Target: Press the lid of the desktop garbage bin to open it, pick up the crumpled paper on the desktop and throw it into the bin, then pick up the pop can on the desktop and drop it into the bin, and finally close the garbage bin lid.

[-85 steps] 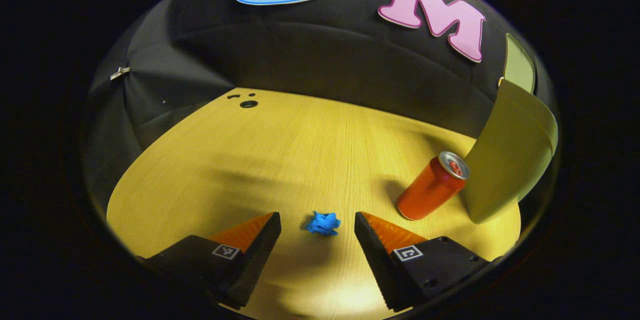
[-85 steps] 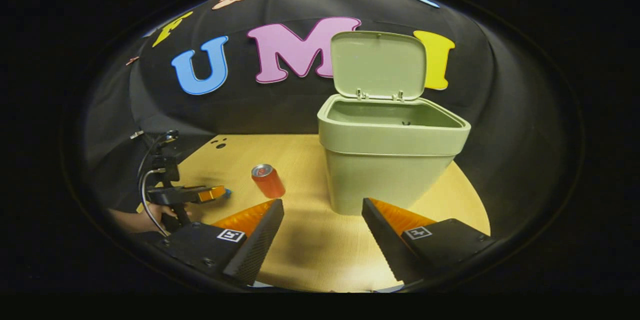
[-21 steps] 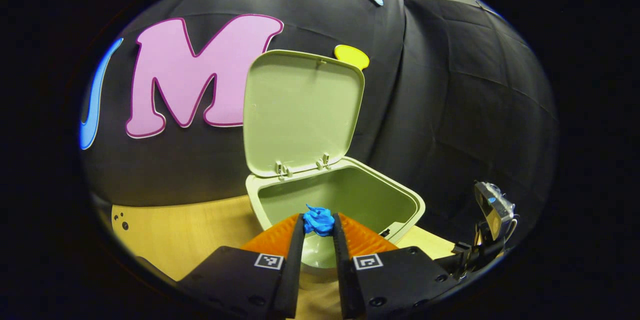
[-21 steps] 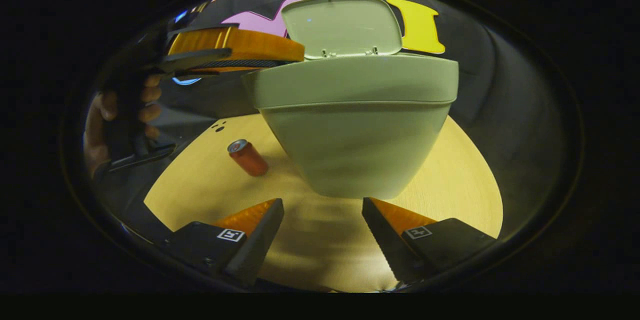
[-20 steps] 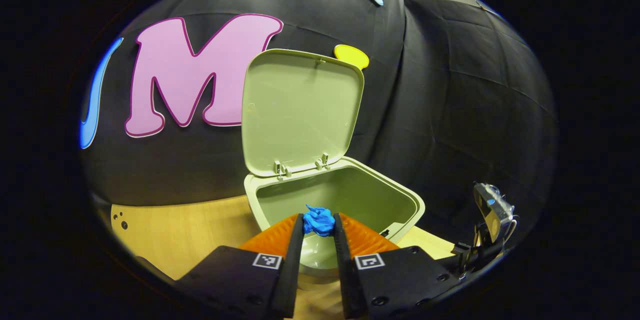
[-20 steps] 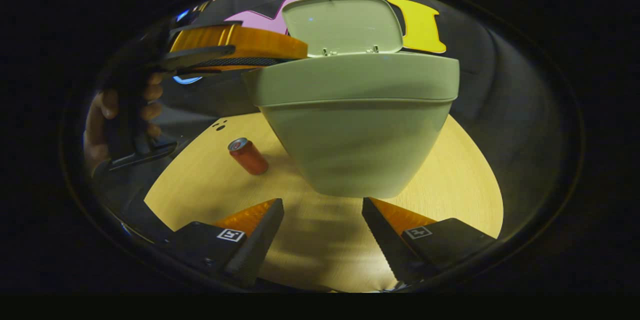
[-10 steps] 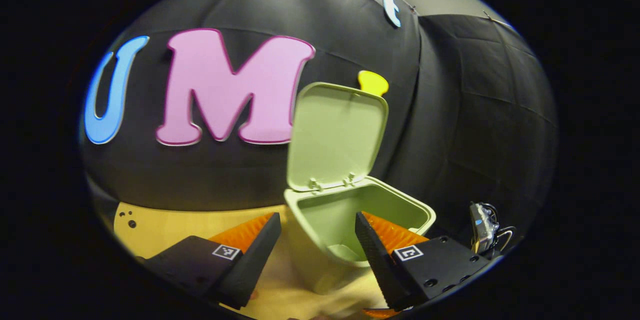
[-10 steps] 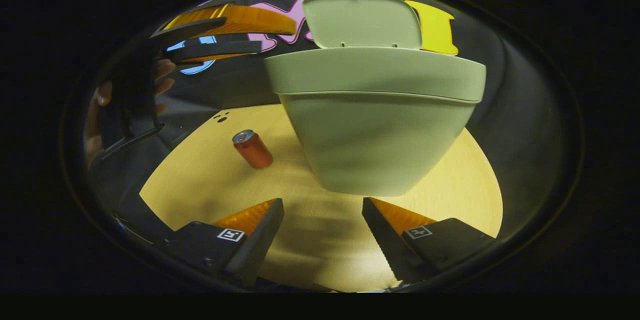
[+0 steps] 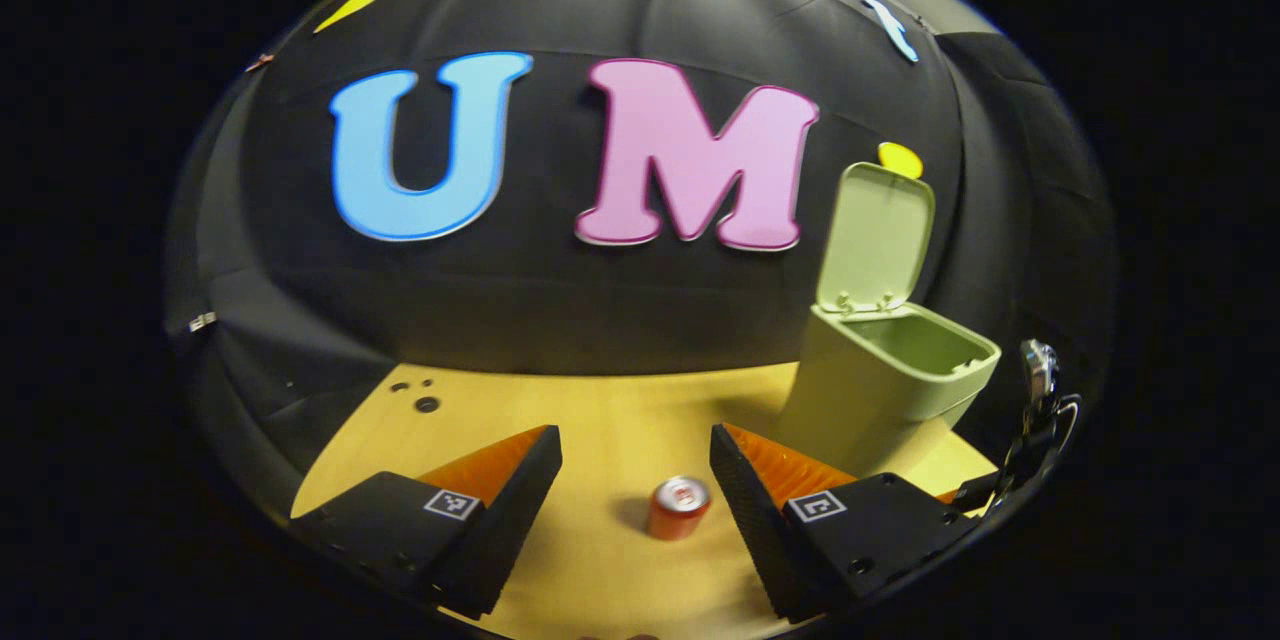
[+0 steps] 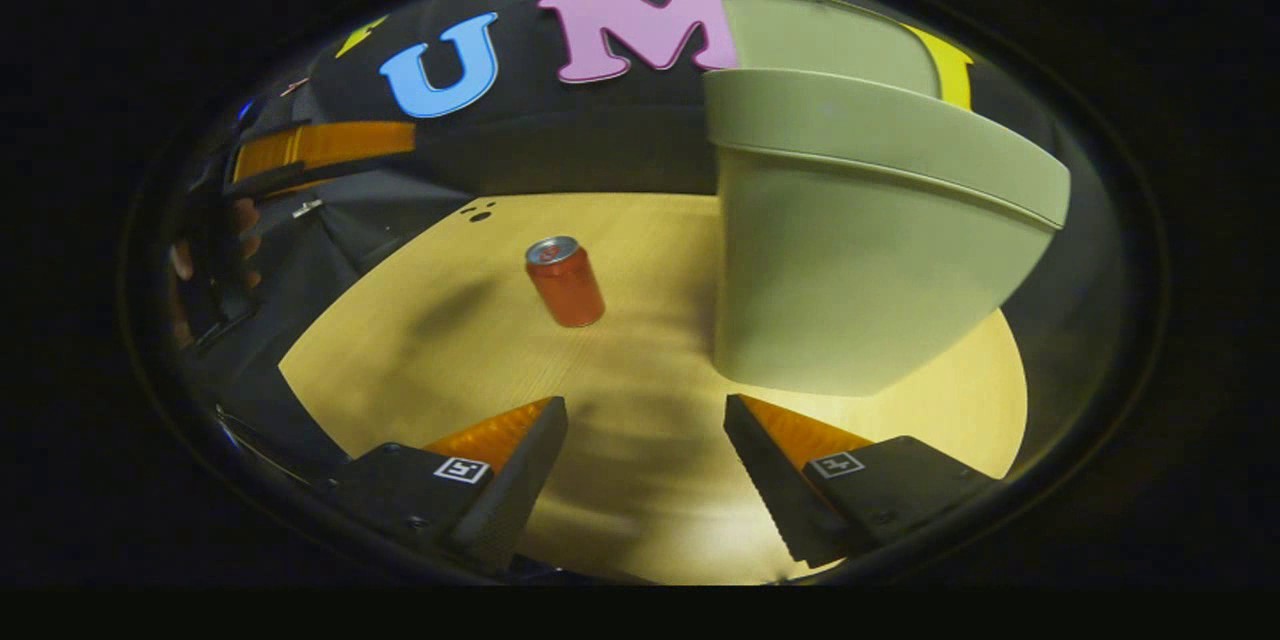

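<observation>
The garbage bin (image 9: 880, 400) is pale green and stands upright on the wooden desktop (image 10: 640, 370), close to its back edge. Its body gets narrower toward the bottom. The lid (image 9: 878, 235) is open and stands nearly vertical on the hinges at the back rim of the bin. In the left gripper view the part of the inside that is visible looks plain green. The pop can (image 10: 565, 281) is red with a silver top. It stands upright on the desktop, near the bin but not touching it, on the bin's left in the right gripper view.
</observation>
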### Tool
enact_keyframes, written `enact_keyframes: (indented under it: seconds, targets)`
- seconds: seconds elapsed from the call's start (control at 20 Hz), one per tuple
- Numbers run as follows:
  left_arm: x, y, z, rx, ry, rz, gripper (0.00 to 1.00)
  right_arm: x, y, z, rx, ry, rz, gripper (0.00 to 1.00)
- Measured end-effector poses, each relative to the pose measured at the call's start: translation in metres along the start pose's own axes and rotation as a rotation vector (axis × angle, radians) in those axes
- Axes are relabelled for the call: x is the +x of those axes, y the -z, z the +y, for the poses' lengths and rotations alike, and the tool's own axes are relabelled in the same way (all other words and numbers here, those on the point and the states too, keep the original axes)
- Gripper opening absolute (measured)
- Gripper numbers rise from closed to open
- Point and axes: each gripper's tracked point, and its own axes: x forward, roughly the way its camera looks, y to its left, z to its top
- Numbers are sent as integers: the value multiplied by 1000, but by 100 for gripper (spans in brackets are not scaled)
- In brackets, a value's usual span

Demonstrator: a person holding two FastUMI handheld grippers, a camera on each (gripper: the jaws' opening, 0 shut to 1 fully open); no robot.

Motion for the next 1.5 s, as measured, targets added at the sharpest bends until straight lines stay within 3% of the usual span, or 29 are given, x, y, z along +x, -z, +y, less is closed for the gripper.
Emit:
enact_keyframes:
  seconds: [0.3,0.6,1.15,1.5]
  targets:
    - [-55,66,77,-66,-184,107,96,43,-5,43,-44,-48,14,99]
    - [-87,105,110,-155,-270,173,96,94,-24,58,-62,-49,16,99]
    - [-102,144,141,-225,-347,257,96,167,-57,62,-61,-34,9,99]
    - [-92,154,134,-230,-326,284,96,190,-72,66,-68,-26,-8,99]
